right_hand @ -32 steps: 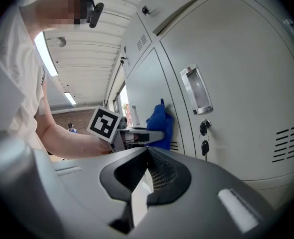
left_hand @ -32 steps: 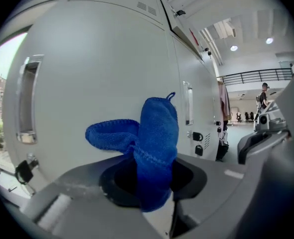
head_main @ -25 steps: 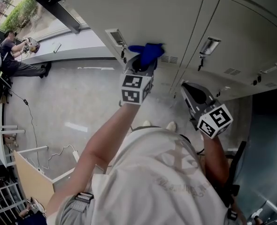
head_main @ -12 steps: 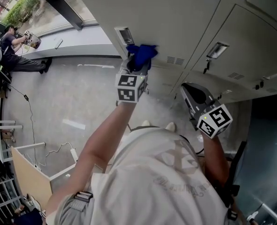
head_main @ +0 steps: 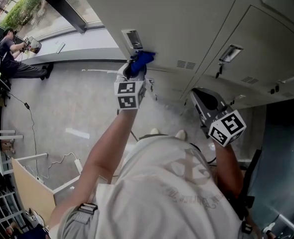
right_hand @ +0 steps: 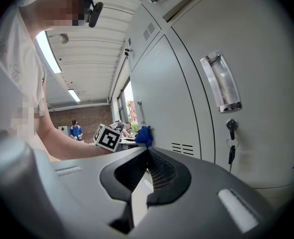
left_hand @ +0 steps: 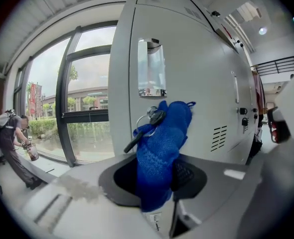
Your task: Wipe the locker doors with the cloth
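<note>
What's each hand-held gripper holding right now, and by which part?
Left hand-held gripper: shut on the blue knitted cloth, clamped at its lower end; the upper part lies against the grey metal locker door. Right hand-held gripper: shut, empty.

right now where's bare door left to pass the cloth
The door is bare between the handle and the vent slots, and above the handle. It is crowded under the handle, where the key hangs by the cloth.
</note>
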